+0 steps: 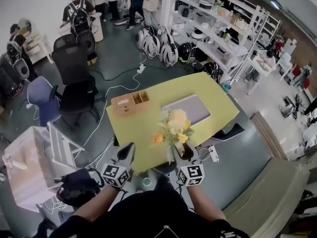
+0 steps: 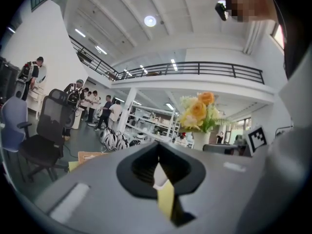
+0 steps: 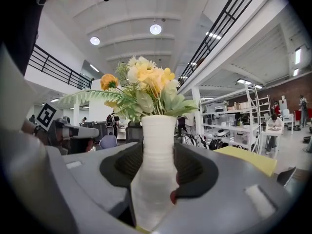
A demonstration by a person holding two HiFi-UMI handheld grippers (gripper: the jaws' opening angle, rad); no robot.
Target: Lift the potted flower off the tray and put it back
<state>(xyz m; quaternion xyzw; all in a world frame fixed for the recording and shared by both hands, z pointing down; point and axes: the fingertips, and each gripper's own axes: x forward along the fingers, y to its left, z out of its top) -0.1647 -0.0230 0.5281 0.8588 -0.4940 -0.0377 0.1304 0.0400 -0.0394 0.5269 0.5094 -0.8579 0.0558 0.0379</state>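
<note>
A white ribbed vase (image 3: 155,165) of yellow and orange flowers (image 3: 144,87) stands upright between the jaws of my right gripper (image 3: 156,147), which is shut on it. In the head view the flowers (image 1: 174,125) hang over the near part of the yellow table (image 1: 143,133), in front of the grey tray (image 1: 187,110), and they hide the vase. My right gripper (image 1: 182,153) sits just below them. The left gripper (image 1: 128,153) is beside it on the left, shut and empty. Its jaws (image 2: 158,150) meet at the tips, and the flowers (image 2: 199,112) show to their right.
A wooden box (image 1: 130,103) sits at the table's far left corner. Black office chairs (image 1: 74,78) and a pink cart (image 1: 27,162) stand to the left, with cables on the floor. Shelving (image 1: 218,29) and several people are at the back.
</note>
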